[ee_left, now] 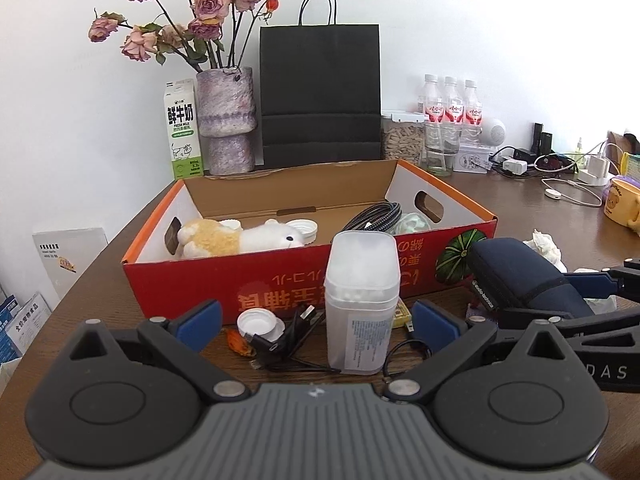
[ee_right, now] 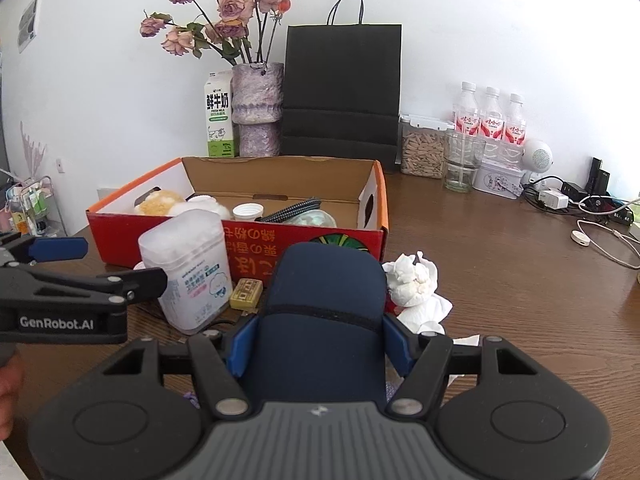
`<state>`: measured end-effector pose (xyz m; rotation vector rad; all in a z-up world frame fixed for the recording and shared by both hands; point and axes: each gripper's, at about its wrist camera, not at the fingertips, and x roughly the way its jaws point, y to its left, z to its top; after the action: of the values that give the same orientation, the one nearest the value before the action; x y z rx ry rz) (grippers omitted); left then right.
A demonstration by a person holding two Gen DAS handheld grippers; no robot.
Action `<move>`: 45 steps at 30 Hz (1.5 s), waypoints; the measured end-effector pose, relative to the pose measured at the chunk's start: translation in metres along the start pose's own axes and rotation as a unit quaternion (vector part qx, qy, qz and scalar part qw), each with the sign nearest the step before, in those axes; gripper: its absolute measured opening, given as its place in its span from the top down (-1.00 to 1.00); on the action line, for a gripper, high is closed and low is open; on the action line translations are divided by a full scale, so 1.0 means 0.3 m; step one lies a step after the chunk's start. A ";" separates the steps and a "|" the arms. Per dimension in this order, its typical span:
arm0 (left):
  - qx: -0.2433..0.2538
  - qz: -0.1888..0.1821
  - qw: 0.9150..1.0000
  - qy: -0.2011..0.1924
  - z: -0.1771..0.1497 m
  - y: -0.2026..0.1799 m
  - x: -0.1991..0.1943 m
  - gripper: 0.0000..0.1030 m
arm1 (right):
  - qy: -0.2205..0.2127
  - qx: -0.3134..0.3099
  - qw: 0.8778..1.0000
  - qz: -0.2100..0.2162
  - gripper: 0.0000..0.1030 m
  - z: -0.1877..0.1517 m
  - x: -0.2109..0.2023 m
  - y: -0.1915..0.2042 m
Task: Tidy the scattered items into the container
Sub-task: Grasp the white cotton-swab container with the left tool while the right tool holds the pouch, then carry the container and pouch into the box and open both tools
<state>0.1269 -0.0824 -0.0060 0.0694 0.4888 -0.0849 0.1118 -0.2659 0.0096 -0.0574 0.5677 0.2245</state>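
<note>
Clutter is lying on a brown table [ee_right: 520, 280] in front of one red box [ee_right: 280, 240]: one clear tub [ee_left: 362, 304] of cotton swabs standing upright, one white cap [ee_left: 256, 322], one tangle of black cable [ee_left: 296, 332], one small yellow packet [ee_right: 246, 293], one orange scrap [ee_left: 240, 345] and one wad of white tissue [ee_right: 416, 288].

Behind the box are standing one milk carton [ee_left: 183, 128], one vase [ee_left: 228, 120] of dried roses, one black bag [ee_left: 320, 92], three bottles [ee_right: 490, 120], one jar [ee_right: 422, 148] and one glass [ee_right: 462, 160]. One yellow mug [ee_left: 624, 204] is sitting at the right edge in the left wrist view.

The left gripper [ee_left: 316, 322] is pointing slightly downward at the tub with its blue pads [ee_left: 200, 320] spread wide, one on each side of the tub and touching nothing.

The right gripper [ee_right: 320, 344] is also tilting downward, pinching one navy pouch [ee_right: 324, 320] between its pads; the pouch is sitting just in front of the box, near its right corner, beside the tissue. A bit of a hand [ee_right: 8, 392] is showing at the left edge of the right wrist view.

The box is holding one plush toy [ee_left: 236, 238], one white lid [ee_left: 302, 230], one braided cable [ee_left: 372, 214] and one pale green item [ee_left: 412, 224].
</note>
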 end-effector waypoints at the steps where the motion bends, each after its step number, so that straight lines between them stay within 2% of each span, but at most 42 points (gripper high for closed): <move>1: 0.000 0.001 1.000 0.000 0.003 -0.005 0.010 -1.00 | 0.000 -0.002 1.000 0.000 -0.26 -0.003 0.002 -0.002; 6: -0.015 -0.012 1.000 -0.005 0.016 -0.010 0.063 -1.00 | 0.002 -0.013 1.000 0.005 -0.25 -0.017 0.009 0.002; 8: -0.018 -0.018 1.000 -0.007 0.018 -0.014 0.078 -0.59 | 0.003 -0.015 1.000 0.008 -0.26 -0.019 0.011 0.004; 9: -0.020 -0.023 1.000 -0.003 0.020 -0.014 0.086 -0.10 | 0.003 -0.015 1.000 0.008 -0.26 -0.020 0.011 0.007; 10: -0.028 -0.039 0.999 0.004 0.022 -0.011 0.091 0.15 | 0.002 -0.017 1.000 0.009 -0.26 -0.021 0.011 0.011; 18: -0.032 -0.024 0.999 -0.022 0.027 -0.007 0.030 0.15 | 0.002 -0.040 0.999 0.036 -0.26 -0.018 0.010 0.068; 24: -0.029 -0.008 0.998 -0.049 0.041 0.024 -0.031 0.15 | -0.004 -0.042 0.998 0.040 -0.26 -0.005 0.004 0.103; 30: -0.038 -0.005 0.998 -0.051 0.035 0.056 -0.053 0.15 | -0.004 -0.046 0.998 0.045 -0.26 0.000 -0.005 0.130; 38: -0.043 -0.006 0.998 -0.048 0.011 0.086 -0.069 0.15 | 0.036 -0.059 0.997 0.037 -0.27 -0.039 0.059 0.157; 44: -0.051 -0.004 0.998 -0.048 0.006 0.107 -0.071 0.15 | 0.022 -0.057 0.998 0.034 -0.29 -0.012 0.051 0.160; 45: -0.051 -0.005 0.998 -0.048 0.005 0.109 -0.071 0.15 | 0.023 -0.060 0.997 0.033 -0.35 -0.003 0.058 0.162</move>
<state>0.1121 -0.0487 0.0068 -0.0372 0.3976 -0.0717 0.1145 -0.2152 -0.0002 -0.1609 0.6020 0.3219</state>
